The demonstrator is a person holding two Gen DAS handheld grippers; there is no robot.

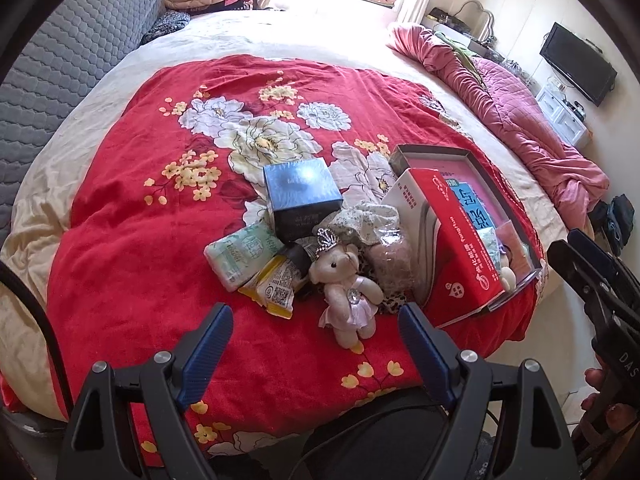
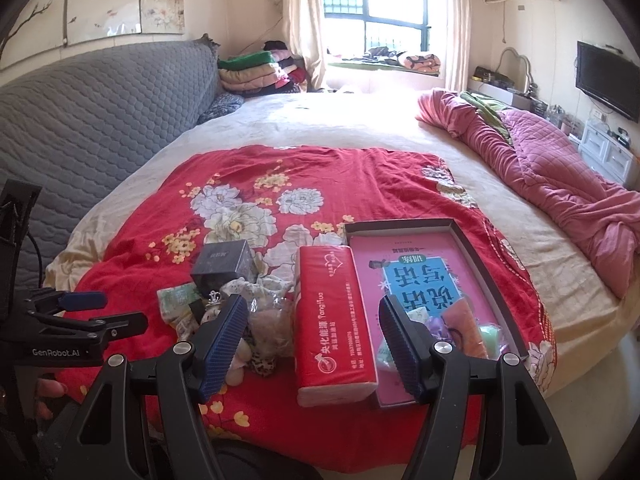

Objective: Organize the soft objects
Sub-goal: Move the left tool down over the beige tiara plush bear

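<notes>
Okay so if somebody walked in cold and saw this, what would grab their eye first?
The red floral blanket spread over the bed, then the clutter at its near edge: a crowned teddy bear lying in front of the open left gripper. To its right, a red tissue pack leans against the open box.

A wall-mounted television [image 2: 608, 80] hangs beyond the crumpled pink quilt [image 2: 560, 168] (window-lit).
</notes>
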